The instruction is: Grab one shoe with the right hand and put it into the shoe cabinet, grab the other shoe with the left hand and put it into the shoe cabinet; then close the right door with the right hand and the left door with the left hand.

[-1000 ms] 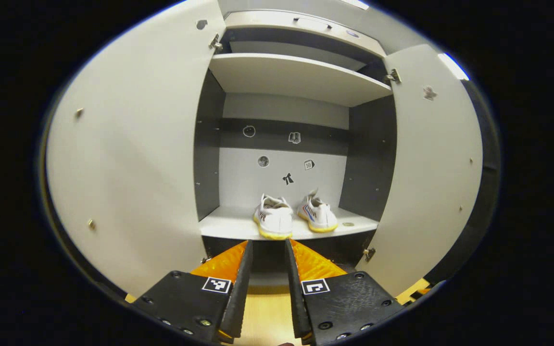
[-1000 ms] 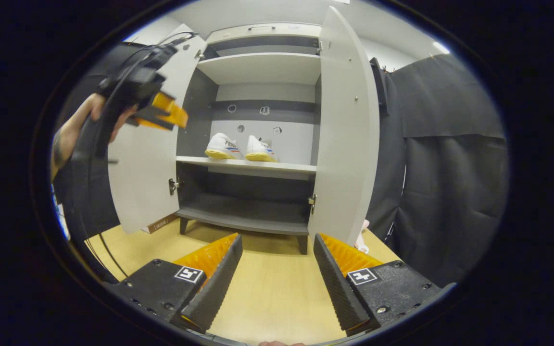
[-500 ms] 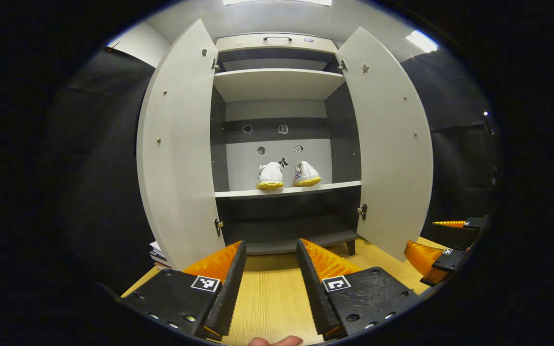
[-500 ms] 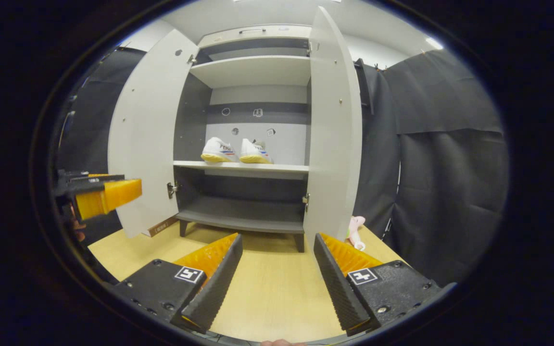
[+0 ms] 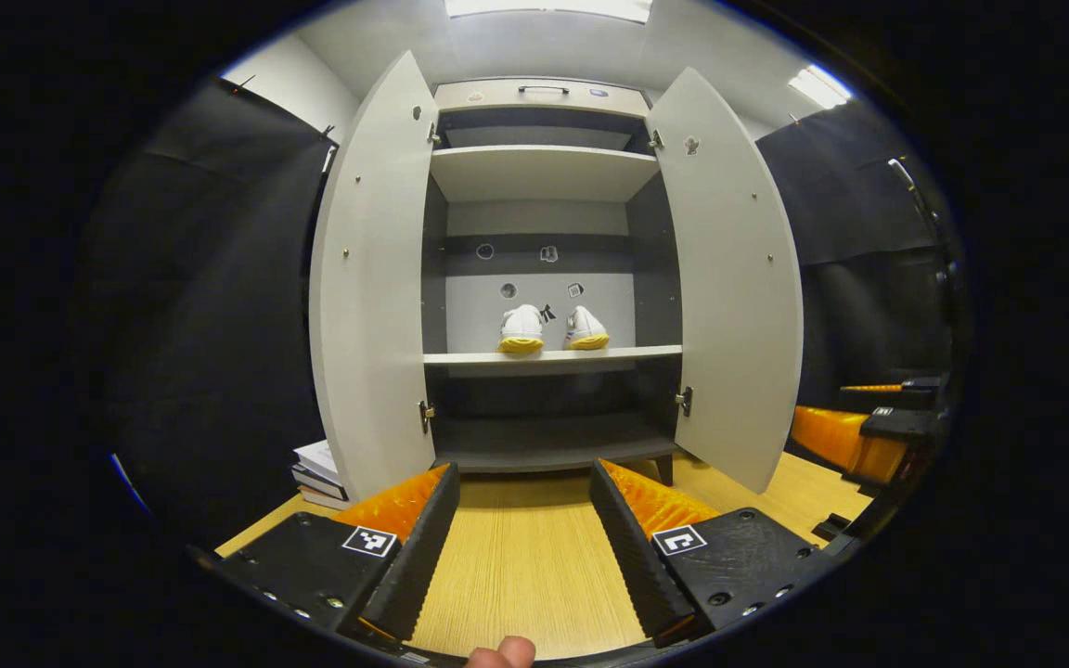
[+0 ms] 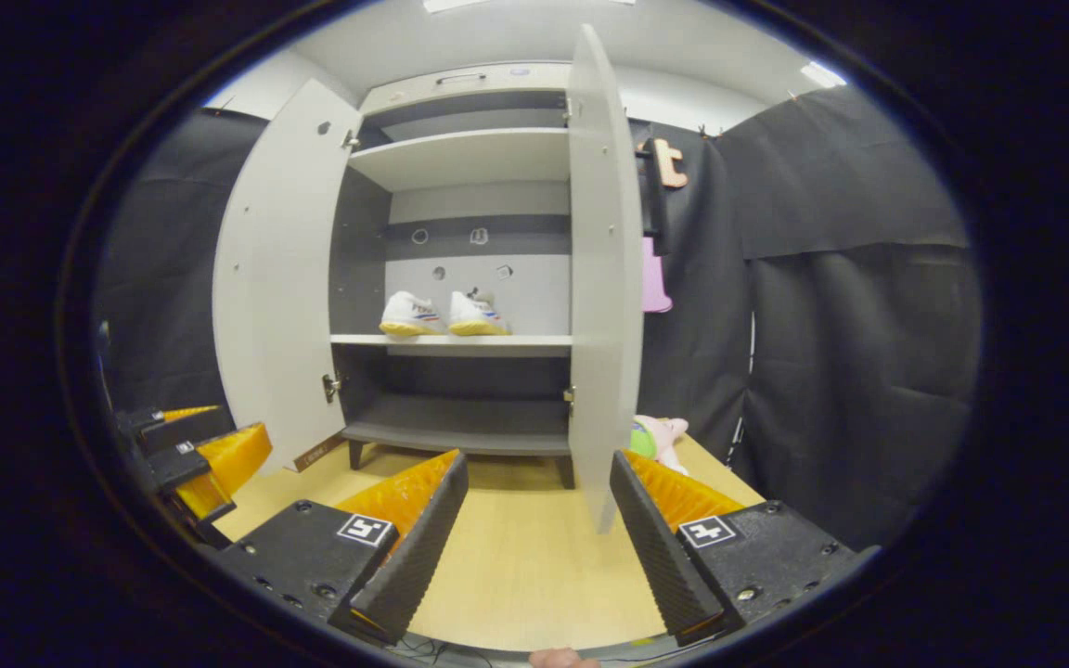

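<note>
Two white shoes with yellow soles stand side by side on the cabinet's middle shelf, the left shoe (image 5: pixel 521 329) (image 6: pixel 408 314) and the right shoe (image 5: pixel 586 328) (image 6: pixel 476 314). Both doors stand wide: the left door (image 5: pixel 369 288) (image 6: pixel 273 278) and the right door (image 5: pixel 727 278) (image 6: pixel 603 278). My left gripper (image 5: pixel 521 482) is open and holds nothing, well back from the cabinet over the wooden floor. My right gripper (image 6: pixel 539 473) is open too, with the right door's edge just beyond its right finger. The right gripper (image 5: pixel 855 427) shows at the right of the left gripper view, and the left gripper (image 6: pixel 196 445) at the left of the right gripper view.
A stack of books (image 5: pixel 316 468) lies on the floor behind the left door. A soft pink and green toy (image 6: pixel 660 436) lies on the floor behind the right door. A pink thing (image 6: pixel 653 274) hangs on the black cloth wall there. Wooden floor (image 5: pixel 525 566) stretches before the cabinet.
My left gripper has drawn back from the shelf and dropped low, away from the shoes, and its fingers have spread wider. The right gripper has shifted so the right door's edge is closer.
</note>
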`<move>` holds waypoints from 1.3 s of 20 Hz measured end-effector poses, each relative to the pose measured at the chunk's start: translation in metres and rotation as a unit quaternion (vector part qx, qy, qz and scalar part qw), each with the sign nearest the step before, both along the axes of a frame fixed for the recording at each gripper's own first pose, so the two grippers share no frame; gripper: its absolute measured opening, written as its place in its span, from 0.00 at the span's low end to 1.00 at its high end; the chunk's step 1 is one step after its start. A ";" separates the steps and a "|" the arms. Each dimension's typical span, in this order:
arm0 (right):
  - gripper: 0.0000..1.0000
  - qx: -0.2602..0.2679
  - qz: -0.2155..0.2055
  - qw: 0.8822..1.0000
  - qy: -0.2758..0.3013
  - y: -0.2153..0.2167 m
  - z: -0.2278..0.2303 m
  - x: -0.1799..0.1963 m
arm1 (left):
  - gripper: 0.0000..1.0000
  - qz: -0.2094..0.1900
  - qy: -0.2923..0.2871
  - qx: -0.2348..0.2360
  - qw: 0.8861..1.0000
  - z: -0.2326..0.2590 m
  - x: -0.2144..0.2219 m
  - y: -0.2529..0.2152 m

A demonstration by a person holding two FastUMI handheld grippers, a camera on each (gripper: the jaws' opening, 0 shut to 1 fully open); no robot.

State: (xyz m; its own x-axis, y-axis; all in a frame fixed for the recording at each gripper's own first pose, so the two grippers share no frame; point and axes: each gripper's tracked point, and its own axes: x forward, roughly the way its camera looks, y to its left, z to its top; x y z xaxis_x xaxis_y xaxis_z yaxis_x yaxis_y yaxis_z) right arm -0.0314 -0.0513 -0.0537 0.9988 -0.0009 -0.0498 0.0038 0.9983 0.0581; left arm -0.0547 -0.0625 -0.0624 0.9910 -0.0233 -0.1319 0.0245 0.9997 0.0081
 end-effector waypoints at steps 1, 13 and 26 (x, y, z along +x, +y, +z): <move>0.97 0.008 -0.009 1.000 -0.004 -0.011 0.009 -0.003 | 0.84 -0.003 0.004 -0.001 1.000 -0.002 0.000 -0.003; 0.98 0.002 -0.132 0.989 -0.061 -0.158 0.117 0.022 | 0.84 -0.021 -0.002 0.010 1.000 -0.001 0.004 -0.015; 0.99 -0.002 -0.100 0.992 -0.082 -0.177 0.209 0.133 | 0.85 -0.008 -0.002 0.015 1.000 0.002 0.010 -0.007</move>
